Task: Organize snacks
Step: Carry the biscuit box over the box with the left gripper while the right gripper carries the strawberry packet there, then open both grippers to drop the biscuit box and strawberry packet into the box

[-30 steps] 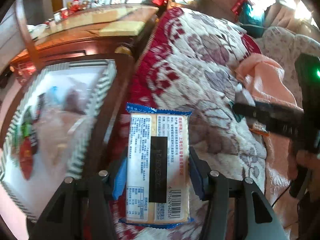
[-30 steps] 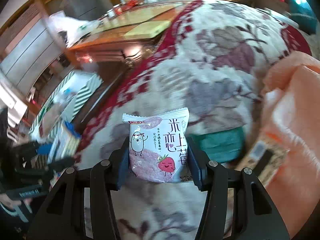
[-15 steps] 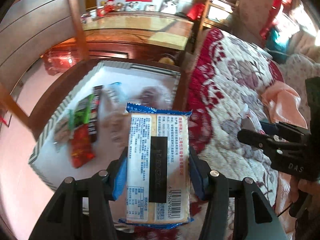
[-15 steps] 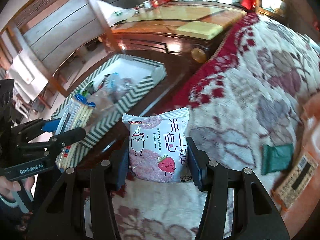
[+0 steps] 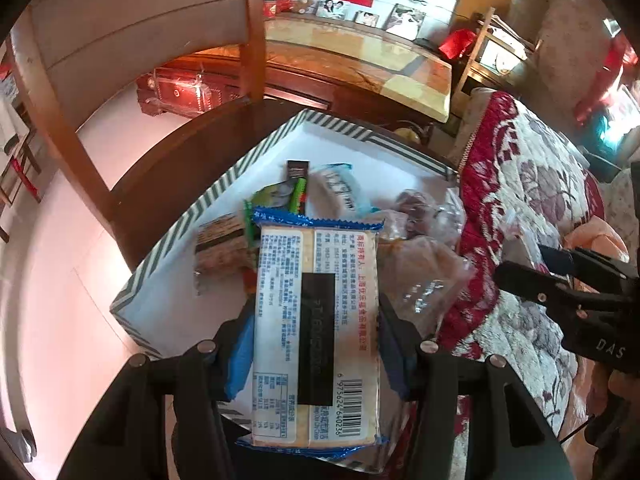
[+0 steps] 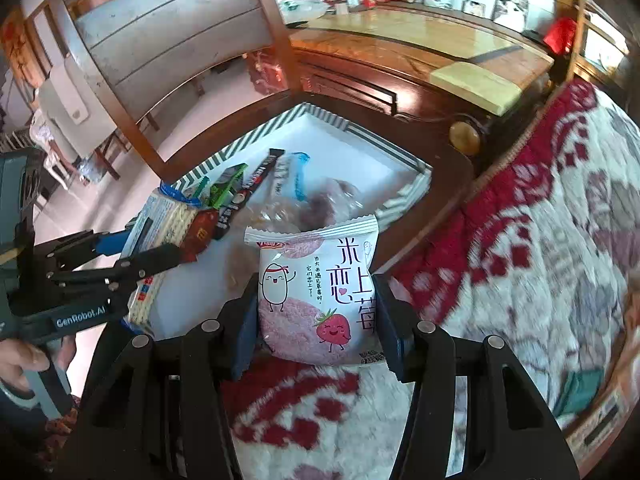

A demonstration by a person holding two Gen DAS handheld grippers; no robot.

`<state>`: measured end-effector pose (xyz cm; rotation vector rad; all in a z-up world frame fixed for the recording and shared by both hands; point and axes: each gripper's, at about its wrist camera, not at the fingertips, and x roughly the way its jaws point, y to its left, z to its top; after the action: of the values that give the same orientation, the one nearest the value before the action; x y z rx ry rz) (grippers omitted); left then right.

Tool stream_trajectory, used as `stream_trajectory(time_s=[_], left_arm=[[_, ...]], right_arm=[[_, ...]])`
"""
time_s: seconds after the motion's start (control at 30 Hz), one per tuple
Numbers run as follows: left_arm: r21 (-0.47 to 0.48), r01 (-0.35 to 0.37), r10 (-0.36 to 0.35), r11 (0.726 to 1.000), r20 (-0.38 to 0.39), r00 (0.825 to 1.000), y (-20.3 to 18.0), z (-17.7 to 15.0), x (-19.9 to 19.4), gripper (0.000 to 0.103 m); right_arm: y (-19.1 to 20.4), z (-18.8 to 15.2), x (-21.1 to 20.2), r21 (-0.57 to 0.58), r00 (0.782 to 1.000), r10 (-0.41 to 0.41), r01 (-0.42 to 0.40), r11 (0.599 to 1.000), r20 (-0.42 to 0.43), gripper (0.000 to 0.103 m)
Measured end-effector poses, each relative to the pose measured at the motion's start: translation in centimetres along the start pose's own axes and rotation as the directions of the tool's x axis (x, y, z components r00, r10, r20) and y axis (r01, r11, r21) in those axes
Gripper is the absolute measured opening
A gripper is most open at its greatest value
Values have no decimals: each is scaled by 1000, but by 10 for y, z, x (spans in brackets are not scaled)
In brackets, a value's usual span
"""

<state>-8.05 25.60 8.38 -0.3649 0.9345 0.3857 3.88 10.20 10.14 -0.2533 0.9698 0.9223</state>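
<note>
My left tool [image 5: 316,344] pinches the cracker pack [image 5: 316,332] over the striped box [image 5: 256,160], my right tool [image 6: 316,312] pinches the strawberry rice-cake bag [image 6: 316,292] beside it; next, lower and release both inside.

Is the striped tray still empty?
No, the striped tray already holds several snack packets, among them a green packet.

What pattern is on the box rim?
Green-and-white chevron stripes on the box rim, clearest in the right wrist view.
</note>
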Motion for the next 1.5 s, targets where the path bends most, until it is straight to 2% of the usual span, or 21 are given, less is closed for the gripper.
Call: stream_trajectory(time_s=[0.4, 0.97, 1.13, 1.33, 1.4, 1.5], left_arm=[[-16, -15, 14, 1000, -33, 999, 12, 5, 18, 57], [78, 13, -7, 997, -79, 997, -13, 11, 45, 57], [100, 16, -8, 995, -86, 996, -19, 10, 49, 57], [120, 2, 8, 993, -84, 996, -24, 8, 48, 60], [130, -10, 20, 992, -77, 997, -27, 7, 47, 63], [143, -22, 31, 989, -57, 998, -28, 6, 42, 69]], right_arm=[[19, 39, 38, -52, 999, -10, 8, 999, -42, 51], [13, 65, 91, -54, 988, -109, 104, 993, -112, 51], [10, 68, 98, -47, 985, -111, 106, 993, -131, 52], [10, 68, 91, -25, 990, -84, 82, 996, -110, 56], [12, 68, 87, -31, 991, -80, 77, 997, -103, 63], [15, 66, 82, -46, 991, -95, 91, 995, -95, 63]])
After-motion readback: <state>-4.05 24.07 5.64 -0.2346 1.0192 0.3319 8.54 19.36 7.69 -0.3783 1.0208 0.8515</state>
